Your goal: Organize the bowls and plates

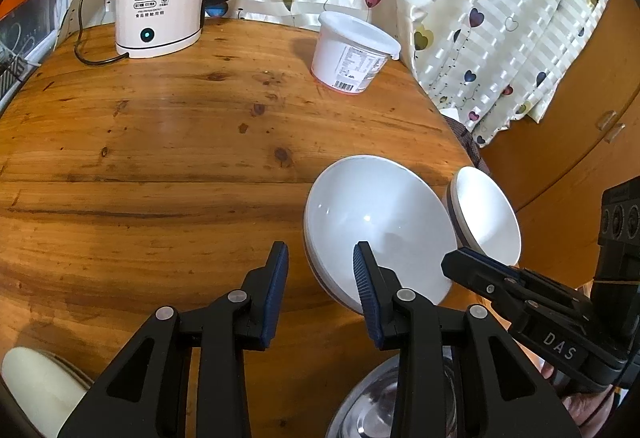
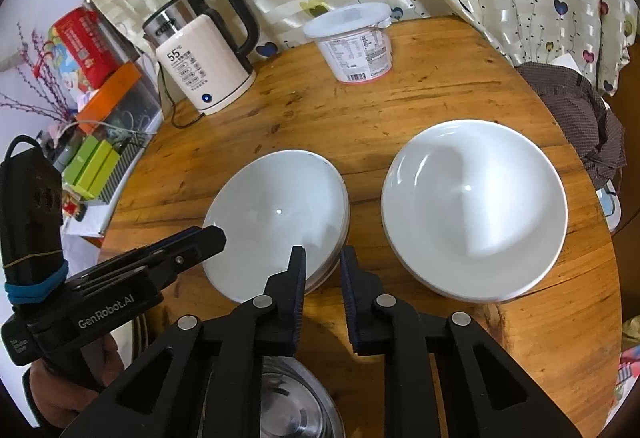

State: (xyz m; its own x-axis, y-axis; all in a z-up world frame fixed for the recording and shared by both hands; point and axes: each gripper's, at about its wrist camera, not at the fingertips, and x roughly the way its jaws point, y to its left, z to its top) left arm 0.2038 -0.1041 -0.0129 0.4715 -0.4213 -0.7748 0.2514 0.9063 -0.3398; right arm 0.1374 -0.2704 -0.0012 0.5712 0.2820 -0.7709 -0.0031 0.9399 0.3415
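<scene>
Both grippers are angling down over the wooden table (image 2: 440, 86). The left gripper (image 1: 320, 278) is straddling the left plate stack's (image 2: 276, 214) near rim, partly open; the right gripper (image 2: 322, 278) is hanging narrowly parted, empty, between both white stacks (image 2: 476, 206)

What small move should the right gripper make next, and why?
Probably close the right gripper on the near rim of the left white plate stack. Its narrow jaws straddle that rim with a gap visible, so nothing is gripped yet.

two plate stacks (image 2: 276, 214) (image 2: 474, 206) side by side on table (image 2: 400, 106), kettle (image 2: 204, 66), tub (image 2: 354, 46) behind
</scene>
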